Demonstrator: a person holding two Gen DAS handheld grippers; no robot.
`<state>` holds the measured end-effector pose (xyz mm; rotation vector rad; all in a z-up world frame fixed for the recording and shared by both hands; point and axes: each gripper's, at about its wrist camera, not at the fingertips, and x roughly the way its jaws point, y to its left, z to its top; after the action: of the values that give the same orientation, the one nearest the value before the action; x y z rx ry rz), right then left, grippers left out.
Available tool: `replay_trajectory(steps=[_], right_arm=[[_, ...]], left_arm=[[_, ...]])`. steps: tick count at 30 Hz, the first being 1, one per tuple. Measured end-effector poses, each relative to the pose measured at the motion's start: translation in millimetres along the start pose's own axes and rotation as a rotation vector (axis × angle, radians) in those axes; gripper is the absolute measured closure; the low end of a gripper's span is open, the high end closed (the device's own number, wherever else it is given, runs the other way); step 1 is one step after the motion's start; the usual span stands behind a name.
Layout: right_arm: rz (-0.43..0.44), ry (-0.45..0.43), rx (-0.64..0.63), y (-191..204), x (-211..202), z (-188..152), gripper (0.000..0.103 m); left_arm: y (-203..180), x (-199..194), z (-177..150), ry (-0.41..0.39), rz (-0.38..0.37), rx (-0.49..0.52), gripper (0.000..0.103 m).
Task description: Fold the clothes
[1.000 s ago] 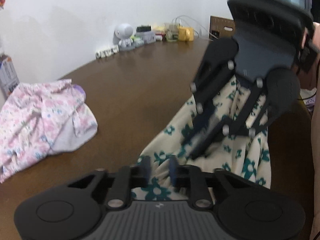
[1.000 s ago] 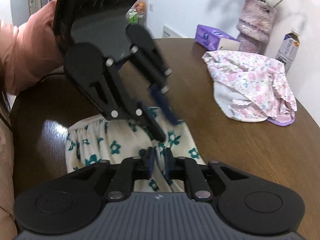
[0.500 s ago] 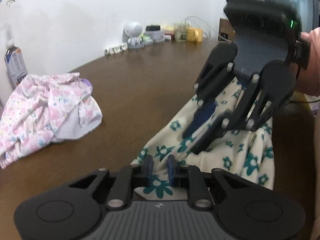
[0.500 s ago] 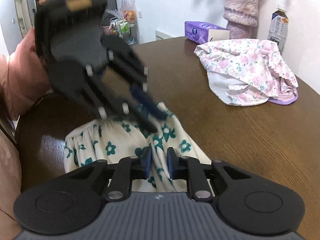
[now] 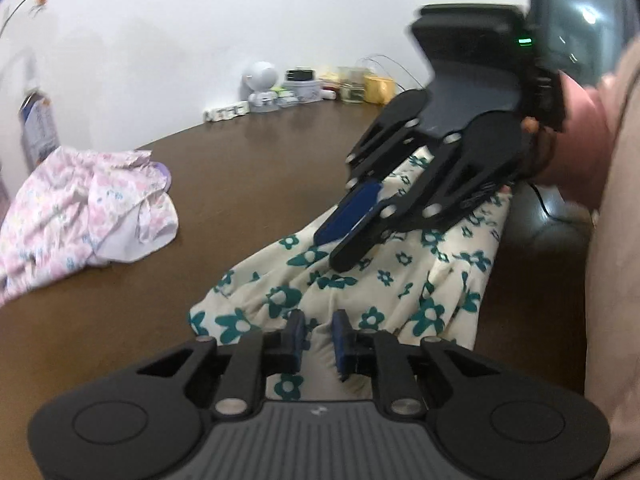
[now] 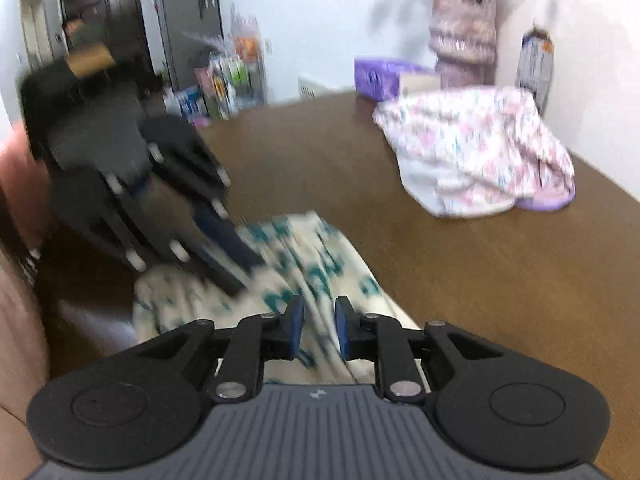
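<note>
Keep both pinched edges of the cream garment with teal flowers [image 5: 384, 284] level and taut as it comes over. The left gripper [image 5: 318, 338] is narrowed on its cloth; the right gripper [image 6: 318, 330] likewise, it seems through blur. It lies on the tabletop [image 5: 248, 184], near the pink floral garment [image 5: 80, 208]

On the round brown wooden table [image 5: 248, 184], the cream green-flowered garment [image 5: 400, 280] lies near its edge, with the crumpled pink floral garment [image 5: 84, 200] well apart to its left.
</note>
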<state>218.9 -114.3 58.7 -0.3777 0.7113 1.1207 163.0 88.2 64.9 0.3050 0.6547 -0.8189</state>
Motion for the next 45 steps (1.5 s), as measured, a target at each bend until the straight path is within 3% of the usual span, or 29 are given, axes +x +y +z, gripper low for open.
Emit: replay_trajectory(steps=[3, 6, 11, 14, 21, 23, 29, 31, 33, 34, 38, 42, 45], right_arm=[[0.03, -0.013, -0.031, 12.8, -6.7, 1.9, 0.076], [0.021, 0.062, -0.075, 23.8, 7.0, -7.8, 0.076], [0.01, 0.036, -0.088, 28.0, 7.8, -16.9, 0.077], [0.009, 0.039, -0.082, 28.6, 5.6, -15.3, 0.076], [0.004, -0.001, -0.074, 40.9, -25.1, -15.7, 0.077], [-0.011, 0.042, -0.072, 44.3, -19.9, -24.0, 0.08], [-0.043, 0.032, -0.071, 45.0, -9.5, -38.9, 0.081], [-0.054, 0.027, -0.074, 46.8, -9.4, -39.9, 0.081], [-0.069, 0.019, -0.076, 50.5, -10.9, -43.2, 0.081], [-0.077, 0.014, -0.073, 51.9, -11.2, -44.2, 0.081], [-0.105, -0.014, -0.058, 55.6, -12.5, -48.4, 0.081], [-0.115, -0.04, -0.05, 56.2, -14.4, -53.4, 0.081], [-0.118, -0.052, -0.05, 56.8, -14.4, -55.4, 0.081]], left_arm=[[-3.1, 0.8, 2.0, 0.005, 0.017, -0.001, 0.091], [-6.6, 0.3, 3.9, 0.004, 0.04, 0.005, 0.089], [-12.4, -19.9, 5.8, -0.058, 0.052, -0.022, 0.088], [-19.7, -7.1, -0.6, 0.007, 0.071, -0.032, 0.087], [-26.2, -1.3, -7.6, 0.002, 0.105, -0.033, 0.086], [-28.2, -1.2, -7.4, 0.004, 0.113, -0.027, 0.086], [-30.6, -9.6, -3.8, -0.021, 0.137, -0.065, 0.085], [-29.5, -21.3, -4.5, -0.056, 0.151, -0.13, 0.08], [-27.0, -36.1, -10.2, -0.097, 0.18, -0.216, 0.063], [-25.7, -42.0, -14.4, -0.111, 0.192, -0.267, 0.059], [-19.8, -56.7, -38.5, -0.129, 0.22, -0.515, 0.055], [-7.5, -50.3, -56.3, -0.163, 0.167, -0.769, 0.049], [0.3, -40.1, -65.4, -0.218, 0.137, -0.901, 0.046]])
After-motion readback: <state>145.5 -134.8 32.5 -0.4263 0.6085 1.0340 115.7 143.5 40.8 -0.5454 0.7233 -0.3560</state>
